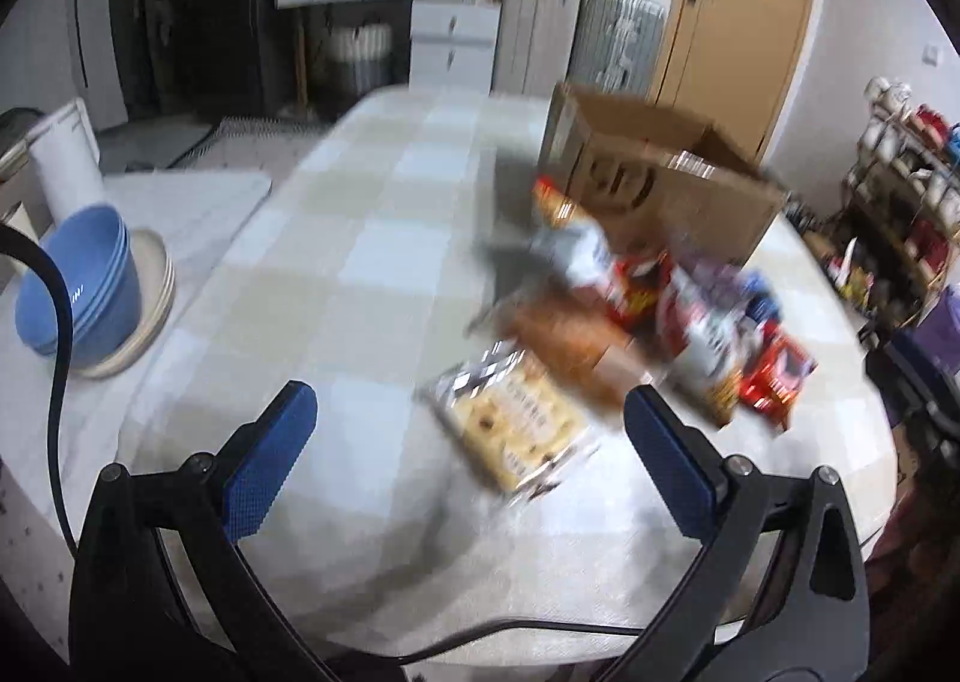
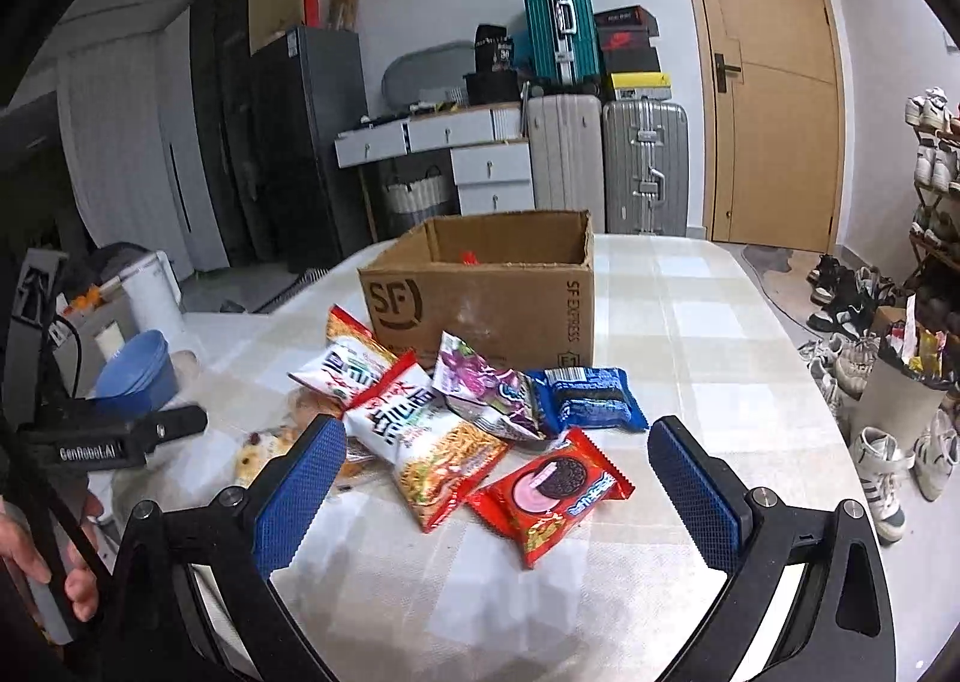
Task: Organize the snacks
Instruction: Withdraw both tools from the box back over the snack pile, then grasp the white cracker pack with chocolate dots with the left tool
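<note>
A pile of snack packets lies on the checked tablecloth in front of an open cardboard box (image 2: 480, 292) (image 1: 654, 184). In the right wrist view I see a red cookie pack (image 2: 549, 493), a blue cookie pack (image 2: 591, 397), a purple bag (image 2: 480, 382) and a noodle snack bag (image 2: 432, 442). My right gripper (image 2: 501, 478) is open, hovering just short of the red pack. The left wrist view is blurred; a clear pack of yellow biscuits (image 1: 516, 424) lies between the fingers of my open left gripper (image 1: 468, 436). The left gripper's body (image 2: 114, 436) shows at the right wrist view's left edge.
Stacked blue bowls (image 1: 84, 286) on plates and a white jug (image 1: 66, 160) sit on a counter left of the table (image 1: 360, 238). Suitcases (image 2: 642, 166), drawers and a wooden door (image 2: 774, 82) stand behind. Shoes and a shoe rack (image 2: 936, 190) are on the right.
</note>
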The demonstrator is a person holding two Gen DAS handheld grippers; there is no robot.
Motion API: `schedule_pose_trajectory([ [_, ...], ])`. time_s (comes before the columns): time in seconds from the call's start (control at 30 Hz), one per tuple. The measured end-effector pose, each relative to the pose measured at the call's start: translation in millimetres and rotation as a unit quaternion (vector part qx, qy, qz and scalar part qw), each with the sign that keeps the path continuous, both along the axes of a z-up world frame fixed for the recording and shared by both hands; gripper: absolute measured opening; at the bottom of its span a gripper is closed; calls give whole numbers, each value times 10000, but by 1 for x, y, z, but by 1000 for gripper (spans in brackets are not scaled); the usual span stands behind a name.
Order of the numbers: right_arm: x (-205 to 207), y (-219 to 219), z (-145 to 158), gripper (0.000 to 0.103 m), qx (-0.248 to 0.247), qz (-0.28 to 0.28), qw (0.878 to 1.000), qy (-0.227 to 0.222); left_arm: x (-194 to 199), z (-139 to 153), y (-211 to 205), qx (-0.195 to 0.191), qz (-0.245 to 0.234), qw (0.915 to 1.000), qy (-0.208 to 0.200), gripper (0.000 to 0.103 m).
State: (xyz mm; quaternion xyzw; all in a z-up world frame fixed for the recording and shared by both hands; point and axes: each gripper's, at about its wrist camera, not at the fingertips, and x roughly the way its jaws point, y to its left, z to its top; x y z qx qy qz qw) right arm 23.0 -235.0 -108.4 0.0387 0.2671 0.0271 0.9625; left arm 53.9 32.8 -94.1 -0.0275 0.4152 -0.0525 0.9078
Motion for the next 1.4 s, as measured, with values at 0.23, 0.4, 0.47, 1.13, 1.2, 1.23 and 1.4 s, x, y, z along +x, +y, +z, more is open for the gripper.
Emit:
schedule_pose_trajectory([
  [0.23,17,-16,-8,102,206,-117,9996,168,9,-13,2,-308,-14,9992,239,102],
  [0.4,24,-23,-15,102,293,-99,9990,316,36,-41,-5,-283,114,9947,981,102],
  [0.47,25,-23,-18,102,234,-124,9990,347,47,-51,-7,-194,253,9925,1179,102],
  [1.13,28,-53,-26,102,912,-230,9936,631,89,-82,-45,543,90,9881,1434,95],
  [1.2,27,-56,-27,102,975,-253,9927,658,81,-76,-48,563,-202,9889,1359,76],
  [1.23,26,-58,-27,102,998,-277,9923,673,73,-72,-47,578,-272,9886,1360,66],
  [1.4,26,-60,-32,102,1014,-281,9911,816,69,-69,-40,500,-592,9872,1394,60],
])
